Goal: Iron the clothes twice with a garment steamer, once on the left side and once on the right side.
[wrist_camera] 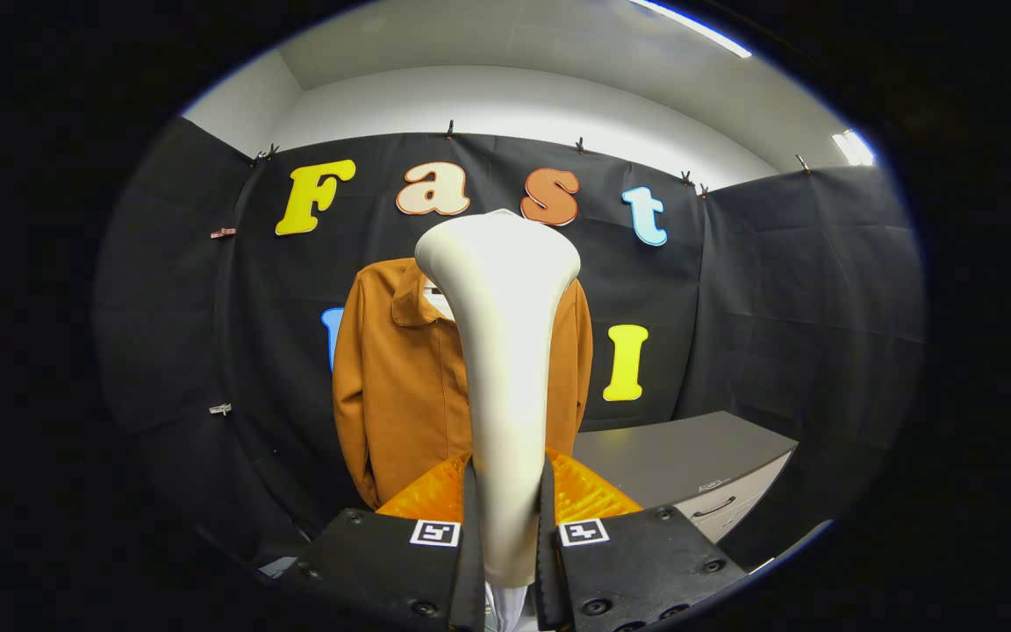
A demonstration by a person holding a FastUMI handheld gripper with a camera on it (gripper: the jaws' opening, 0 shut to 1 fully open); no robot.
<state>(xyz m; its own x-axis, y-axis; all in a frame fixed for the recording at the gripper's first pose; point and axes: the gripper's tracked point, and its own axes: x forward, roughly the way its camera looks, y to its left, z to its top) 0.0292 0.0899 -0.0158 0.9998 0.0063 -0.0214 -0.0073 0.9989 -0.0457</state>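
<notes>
A white garment steamer [505,351] stands upright between my fingers, its wide head rising well above them. My gripper [507,518] is shut on the steamer's handle, with a finger [470,527] pressed against each side. Beyond the steamer a brown jacket [400,377] hangs on the black booth wall, collar up and one sleeve hanging down. The steamer hides the jacket's middle. The steamer's head is apart from the jacket, a good way short of the cloth.
A grey cabinet [690,456] with a drawer handle stands to the right of the jacket, against the black wall. Black cloth walls close the booth on the left, back and right.
</notes>
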